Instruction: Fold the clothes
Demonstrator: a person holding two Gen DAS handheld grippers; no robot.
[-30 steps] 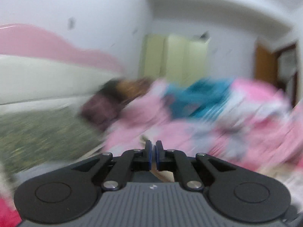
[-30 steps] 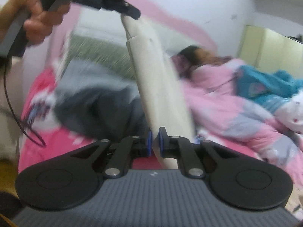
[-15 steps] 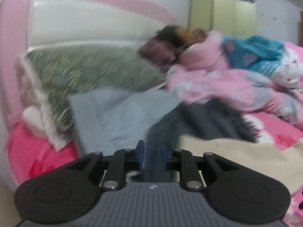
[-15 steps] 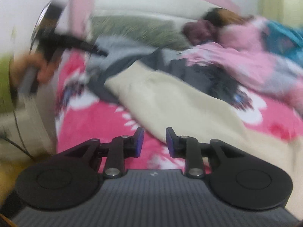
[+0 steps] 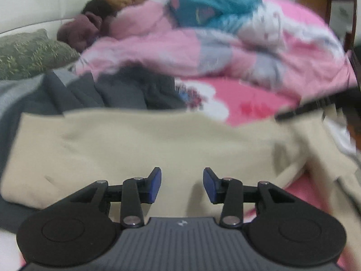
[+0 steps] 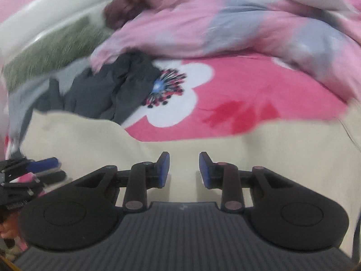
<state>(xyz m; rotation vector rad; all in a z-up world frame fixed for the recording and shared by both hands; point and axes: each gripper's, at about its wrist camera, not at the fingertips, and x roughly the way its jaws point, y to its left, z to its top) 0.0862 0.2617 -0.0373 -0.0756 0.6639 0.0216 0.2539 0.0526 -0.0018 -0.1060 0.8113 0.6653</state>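
Observation:
A cream garment [image 5: 140, 144] lies spread flat across the pink flowered bedsheet [image 5: 252, 99]. My left gripper [image 5: 182, 184] hovers just over its near edge; its jaws are opening and nothing is between the blue pads. The right wrist view shows the same cream garment [image 6: 248, 153] under my right gripper [image 6: 183, 169], whose jaws are also opening with nothing between them. The left gripper's fingers [image 6: 42, 164] show at that view's left edge, and the right gripper's fingers [image 5: 315, 106] show as a dark blur at the right of the left wrist view.
A dark grey garment [image 5: 117, 92] lies crumpled behind the cream one, with a lighter grey cloth [image 6: 18, 99] beside it. A person lies under a pink and grey quilt [image 5: 203, 52] at the back. A green patterned pillow [image 5: 29, 54] rests against the headboard [image 5: 33, 6].
Both grippers held the cream garment up in the air, then came down and let it go. It now lies flat on the bed, and both sets of jaws have parted.

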